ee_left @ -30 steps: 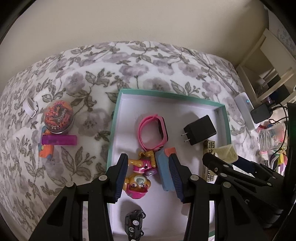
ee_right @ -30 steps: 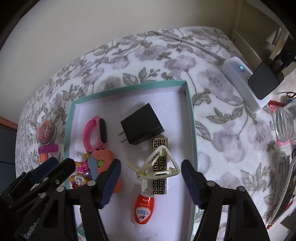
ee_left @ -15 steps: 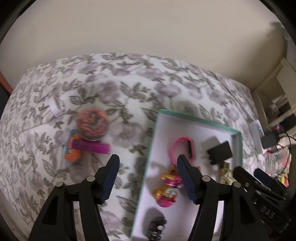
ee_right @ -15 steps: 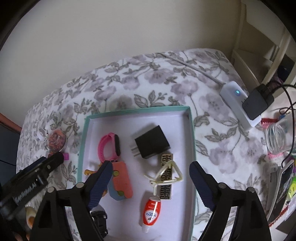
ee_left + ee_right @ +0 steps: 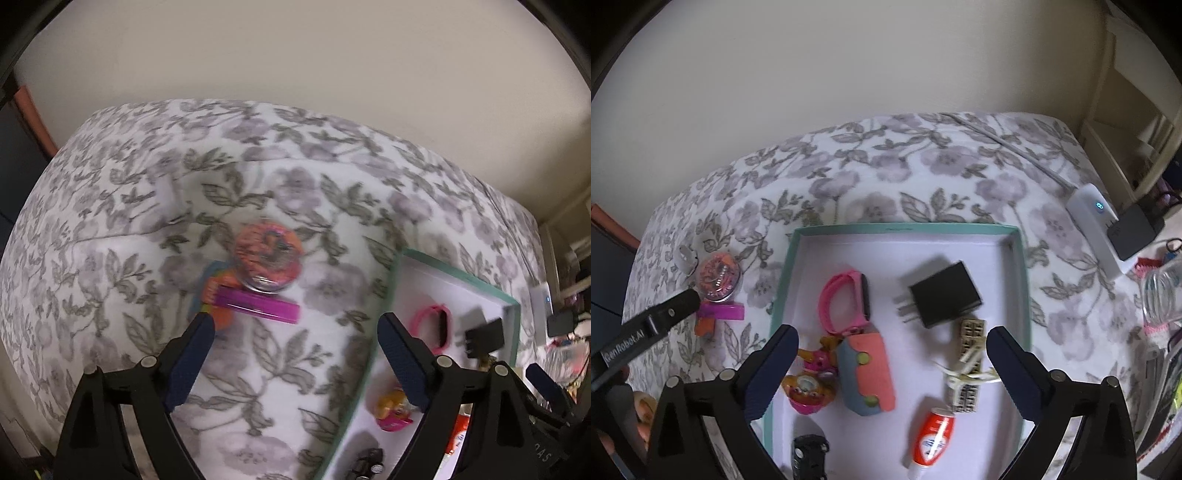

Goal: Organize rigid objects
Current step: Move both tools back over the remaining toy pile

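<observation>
On the left wrist view, the left gripper (image 5: 291,354) is hanging over the floral bedspread (image 5: 122,229), its jaws having just been opening and now standing wide with only fabric between them. Just beyond them a round jar of orange bands (image 5: 267,258) is sitting against a magenta bar (image 5: 258,305), with an orange toy (image 5: 218,295) tucked under both; the picture is blurring here. The teal-rimmed box (image 5: 391,295) is lying off to the right, showing a pink watch band (image 5: 432,328) and a black plug adapter (image 5: 485,336). Over to the right wrist view: the right gripper (image 5: 892,369) is hovering above the box, jaws likewise just opened and now gaping with nothing gripped. Inside the box are lying the watch band, the adapter, a pink-and-blue case (image 5: 866,373), a yellow-and-pink toy figure (image 5: 809,384), a patterned strip (image 5: 967,369) with a cream clip (image 5: 967,376) across it, a red-and-white tube (image 5: 932,435) and a black toy car (image 5: 809,456). The jar and magenta bar are waiting outside the box, on the left.
</observation>
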Tool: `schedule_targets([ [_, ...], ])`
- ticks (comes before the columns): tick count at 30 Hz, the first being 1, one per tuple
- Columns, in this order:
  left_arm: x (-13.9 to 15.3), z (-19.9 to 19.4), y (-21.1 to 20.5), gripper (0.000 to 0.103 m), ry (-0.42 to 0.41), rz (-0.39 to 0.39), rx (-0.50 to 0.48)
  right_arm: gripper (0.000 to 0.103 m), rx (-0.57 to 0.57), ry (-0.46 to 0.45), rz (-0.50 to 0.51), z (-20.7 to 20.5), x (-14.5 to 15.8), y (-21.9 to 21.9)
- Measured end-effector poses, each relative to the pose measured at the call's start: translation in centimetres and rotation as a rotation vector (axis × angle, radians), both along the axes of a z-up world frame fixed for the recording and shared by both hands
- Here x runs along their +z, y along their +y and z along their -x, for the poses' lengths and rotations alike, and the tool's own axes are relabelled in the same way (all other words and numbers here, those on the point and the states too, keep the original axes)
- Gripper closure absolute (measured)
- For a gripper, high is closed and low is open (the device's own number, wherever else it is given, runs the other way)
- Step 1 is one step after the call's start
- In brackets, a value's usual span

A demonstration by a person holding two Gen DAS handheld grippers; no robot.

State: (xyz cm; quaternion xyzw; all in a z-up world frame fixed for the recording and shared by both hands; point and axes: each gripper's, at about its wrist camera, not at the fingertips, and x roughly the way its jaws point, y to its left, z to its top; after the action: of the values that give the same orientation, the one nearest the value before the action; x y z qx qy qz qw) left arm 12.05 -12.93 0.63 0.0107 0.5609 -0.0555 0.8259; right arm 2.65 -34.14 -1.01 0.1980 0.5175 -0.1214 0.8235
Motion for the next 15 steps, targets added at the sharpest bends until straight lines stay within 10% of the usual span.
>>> schedule_targets([
  [15,1.3,-3.3,14.6,0.013,-0.042,-0.088,0.295,0.0,0.176,-0.162,-0.047,-4.3,0.8,9.4],
])
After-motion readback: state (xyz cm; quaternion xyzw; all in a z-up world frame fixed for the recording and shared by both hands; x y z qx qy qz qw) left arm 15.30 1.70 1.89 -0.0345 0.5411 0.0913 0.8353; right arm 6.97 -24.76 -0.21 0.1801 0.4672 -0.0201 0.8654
